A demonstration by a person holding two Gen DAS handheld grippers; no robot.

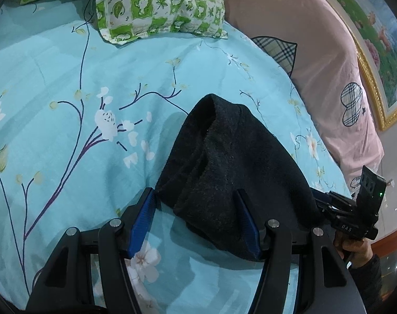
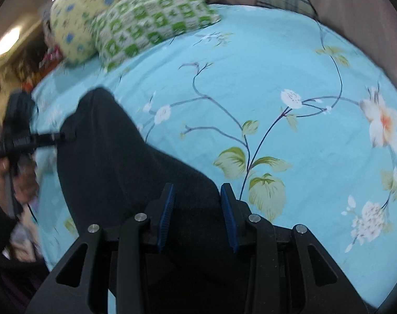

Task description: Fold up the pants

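Observation:
Black pants (image 1: 232, 172) lie bunched on the light blue flowered bedsheet (image 1: 67, 78). My left gripper (image 1: 195, 196) is open, its blue-padded jaws straddling the near edge of the pants. In the right wrist view the pants (image 2: 114, 172) run from the left down between the jaws of my right gripper (image 2: 197, 191), which is open around the cloth. The right gripper also shows in the left wrist view (image 1: 350, 209), at the pants' right edge. The left gripper shows in the right wrist view (image 2: 59, 137), touching the pants' far left edge.
A green-and-white patterned pillow (image 1: 159, 2) and a yellow pillow (image 2: 93, 7) lie at the head of the bed. A pink quilt (image 1: 316, 52) is piled along the right side. A framed picture (image 1: 381, 52) is on the wall beyond.

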